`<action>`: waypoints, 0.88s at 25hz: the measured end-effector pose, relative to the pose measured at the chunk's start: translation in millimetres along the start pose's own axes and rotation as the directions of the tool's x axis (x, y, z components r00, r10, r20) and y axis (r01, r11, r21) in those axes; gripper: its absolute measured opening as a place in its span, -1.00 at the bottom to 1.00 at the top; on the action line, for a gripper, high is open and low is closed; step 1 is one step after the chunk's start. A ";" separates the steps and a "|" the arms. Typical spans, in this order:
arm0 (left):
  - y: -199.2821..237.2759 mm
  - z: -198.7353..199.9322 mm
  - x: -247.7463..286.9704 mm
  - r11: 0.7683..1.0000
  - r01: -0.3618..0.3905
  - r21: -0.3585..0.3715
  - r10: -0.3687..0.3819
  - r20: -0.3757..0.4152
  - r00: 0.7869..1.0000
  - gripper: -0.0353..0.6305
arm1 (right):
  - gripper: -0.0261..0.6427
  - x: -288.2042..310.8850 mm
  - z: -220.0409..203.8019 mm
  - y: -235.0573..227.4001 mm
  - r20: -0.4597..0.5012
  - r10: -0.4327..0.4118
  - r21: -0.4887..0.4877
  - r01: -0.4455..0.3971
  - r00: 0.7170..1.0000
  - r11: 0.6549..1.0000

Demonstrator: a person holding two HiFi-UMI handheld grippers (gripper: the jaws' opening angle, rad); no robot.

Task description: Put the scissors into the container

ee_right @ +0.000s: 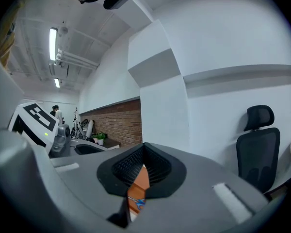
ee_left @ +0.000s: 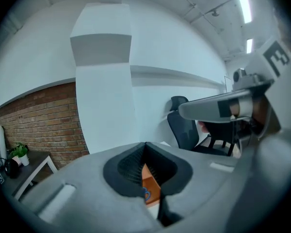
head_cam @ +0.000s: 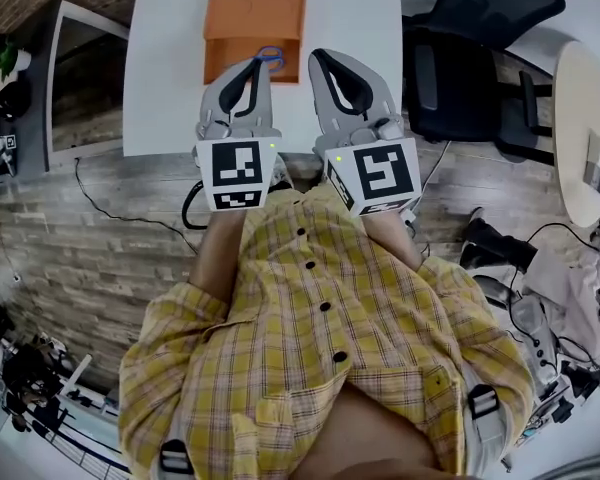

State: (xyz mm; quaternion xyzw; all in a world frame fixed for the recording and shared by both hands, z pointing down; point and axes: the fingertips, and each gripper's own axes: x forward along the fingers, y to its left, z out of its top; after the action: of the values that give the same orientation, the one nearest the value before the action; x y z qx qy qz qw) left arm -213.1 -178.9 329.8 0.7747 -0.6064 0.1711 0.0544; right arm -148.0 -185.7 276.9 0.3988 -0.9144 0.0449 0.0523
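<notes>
Left gripper (head_cam: 256, 68), right gripper (head_cam: 320, 61): jaws pressed together, empty, held back near chest, probably rest pose. Scissors (head_cam: 271, 55) at container (head_cam: 253, 18) near edge; inside unclear.

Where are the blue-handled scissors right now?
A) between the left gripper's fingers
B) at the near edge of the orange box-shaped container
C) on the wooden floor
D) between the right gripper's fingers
B: the blue-handled scissors lie at the near edge of the orange box-shaped container on the white table, while the left gripper and right gripper have their fingers together on nothing.
</notes>
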 end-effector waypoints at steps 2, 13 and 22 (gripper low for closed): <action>2.9 6.7 -6.4 1.000 -0.009 0.000 0.009 0.019 1.000 -0.88 | -0.91 1.2 2.5 3.8 0.005 0.003 -0.004 -0.003 1.000 1.000; -7.4 37.6 -31.0 0.997 -0.076 -0.028 0.079 0.134 0.988 -0.88 | -0.91 -9.2 8.4 3.2 0.033 0.025 -0.018 -0.024 0.999 1.000; -12.8 51.1 -43.9 0.993 -0.109 -0.043 0.115 0.190 0.975 -0.88 | -0.92 -18.6 16.5 7.6 0.057 0.047 -0.030 -0.045 0.997 0.999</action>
State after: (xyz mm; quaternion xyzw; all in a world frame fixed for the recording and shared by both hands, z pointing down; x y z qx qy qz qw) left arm -199.7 -150.1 269.1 0.7510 -0.6543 0.0885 -0.0014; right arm -142.0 -169.1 257.8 0.3781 -0.9250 0.0215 0.0308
